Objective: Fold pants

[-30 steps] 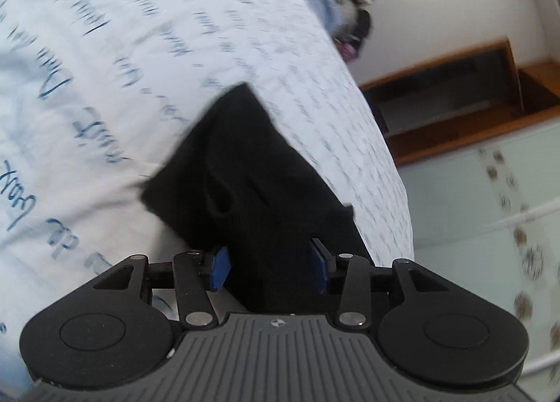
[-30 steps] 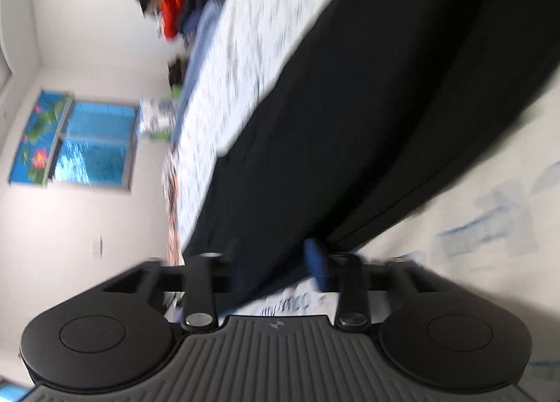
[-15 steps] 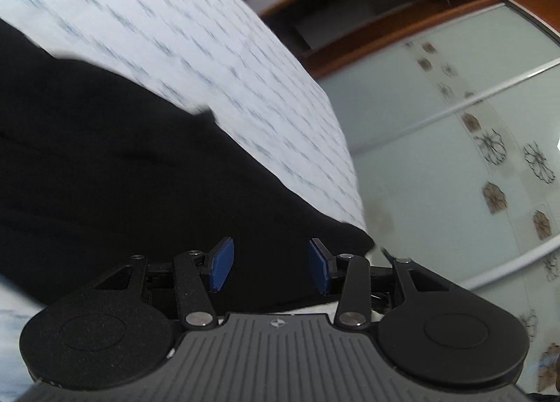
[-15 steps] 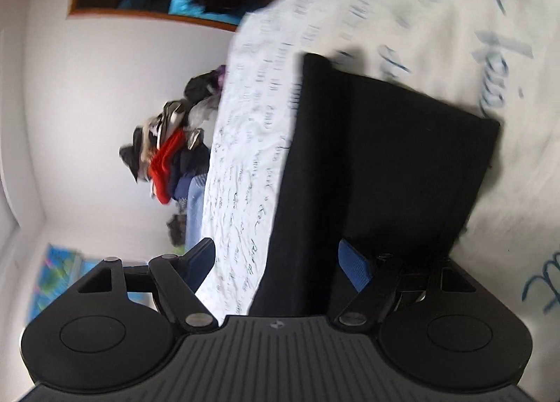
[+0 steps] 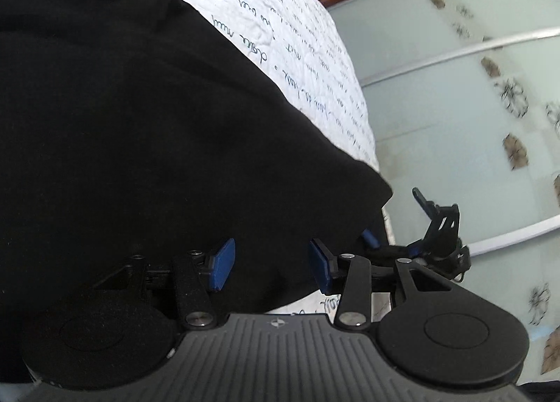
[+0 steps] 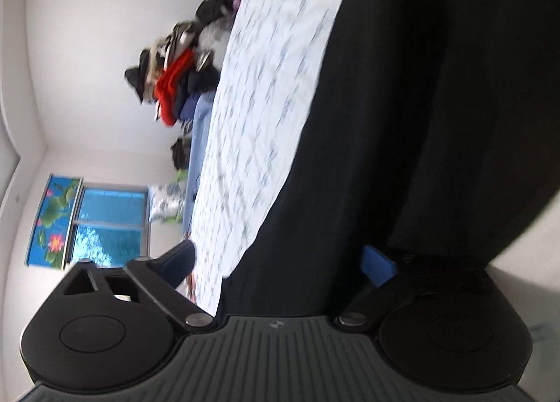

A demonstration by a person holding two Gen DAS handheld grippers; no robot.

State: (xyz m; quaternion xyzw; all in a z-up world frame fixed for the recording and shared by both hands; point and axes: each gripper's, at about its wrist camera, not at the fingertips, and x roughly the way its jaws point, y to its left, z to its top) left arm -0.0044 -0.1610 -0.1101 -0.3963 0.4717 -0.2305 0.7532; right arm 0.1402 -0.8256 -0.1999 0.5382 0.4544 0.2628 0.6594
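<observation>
Left wrist view: one pair of black pants (image 5: 133,115) lies flat on the white script-printed bed (image 5: 294,38), its edge between the left claw (image 5: 267,265)'s half-spread, untouching pads. The right claw (image 6: 280,263) is opening wide, cloth between its blue pads, unpinched. Two claws show.

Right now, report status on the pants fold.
Right tool opening, pants between its pads. Left tool half open over pants. Nothing blocking on bedsheet.
</observation>
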